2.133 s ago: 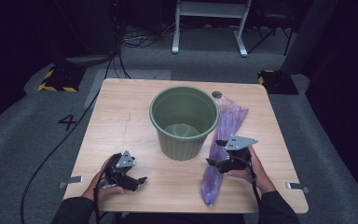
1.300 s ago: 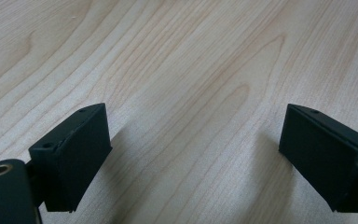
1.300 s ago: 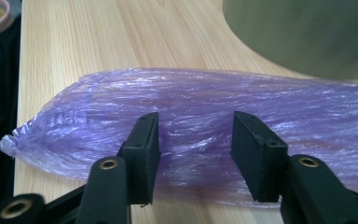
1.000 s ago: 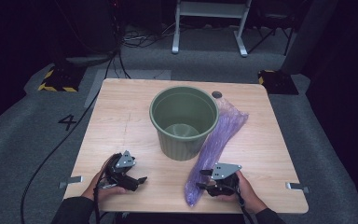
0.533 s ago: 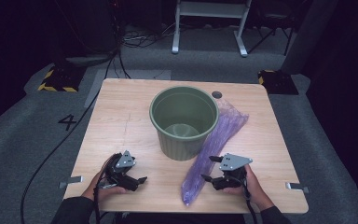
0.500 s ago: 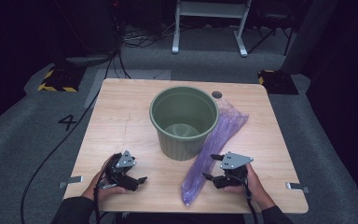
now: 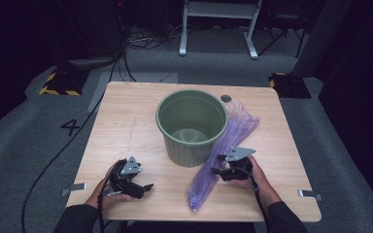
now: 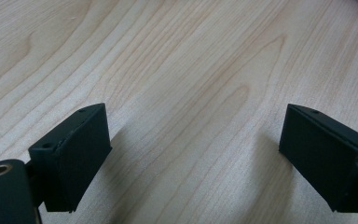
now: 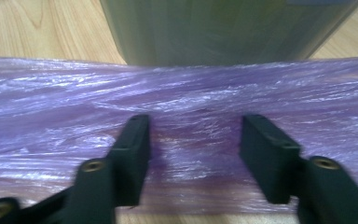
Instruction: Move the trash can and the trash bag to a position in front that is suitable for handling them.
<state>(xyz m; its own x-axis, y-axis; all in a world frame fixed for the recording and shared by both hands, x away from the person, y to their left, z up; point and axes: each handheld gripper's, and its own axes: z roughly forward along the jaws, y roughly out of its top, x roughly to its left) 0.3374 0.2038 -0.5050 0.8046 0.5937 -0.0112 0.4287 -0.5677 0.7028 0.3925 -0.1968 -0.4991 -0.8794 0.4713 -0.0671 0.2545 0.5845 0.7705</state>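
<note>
A purple plastic bin liner [image 7: 222,154] is seen lying flat and still folded lengthwise on the wooden table [image 7: 126,121], stretched from the far right corner toward the near edge, with its left side touching or just beside the base of the green waste bin [image 7: 192,125]. The bin is standing upright at the middle of the table and nothing is seen inside it, so the lining, judged to be the work in hand, is taken as barely begun: the bag has not been opened, lifted or drawn over the rim. The right gripper [image 7: 219,165] is placed at the middle of the liner; in the right gripper view its jaws are set half apart on the crinkled film [image 9: 191,140], they have just been closing, and a strip of film lies between the pads without yet being pinched. The left gripper [image 7: 144,187] is rested at the near left of the table, well apart from bag and bin; its jaws are spread wide over bare wood [image 8: 191,93] and nothing is held. What is left is judged to be nearly everything: a grip on the film, the mouth found and spread, and the bag fitted into the bin.
</note>
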